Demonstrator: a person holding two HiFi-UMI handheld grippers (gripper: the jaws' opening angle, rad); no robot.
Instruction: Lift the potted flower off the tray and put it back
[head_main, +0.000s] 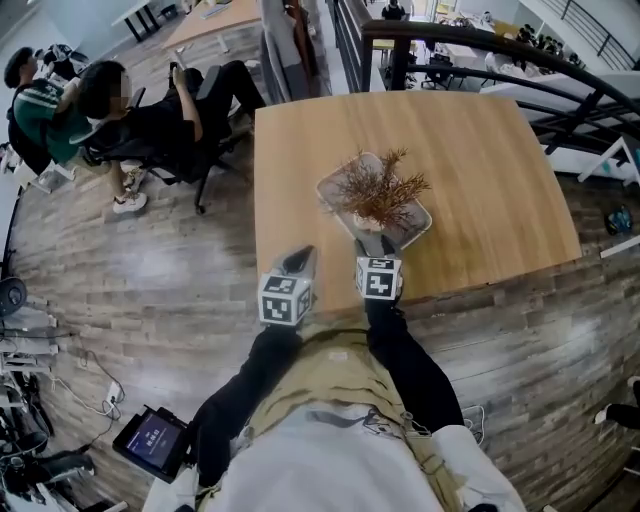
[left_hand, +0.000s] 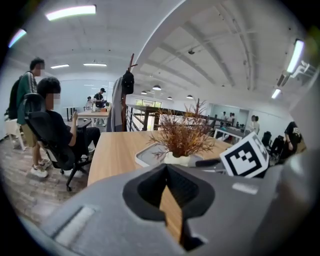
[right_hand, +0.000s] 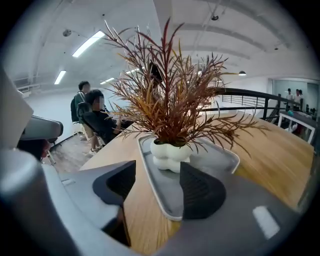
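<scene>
R tool (right_hand: 157, 186): jaws spread, nothing pinched. White pot of potted flower (right_hand: 168, 156) stands just ahead, on grey tray (right_hand: 212, 159). L tool (left_hand: 167, 169): tips pressed together, empty, at near edge of worktop (head_main: 480, 170). Head view: branches hide pot & R tool tips.

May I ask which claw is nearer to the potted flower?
Right. The right claw straddles the near rim of the tray, facing the potted flower; the left claw is farther left, off it.
</scene>
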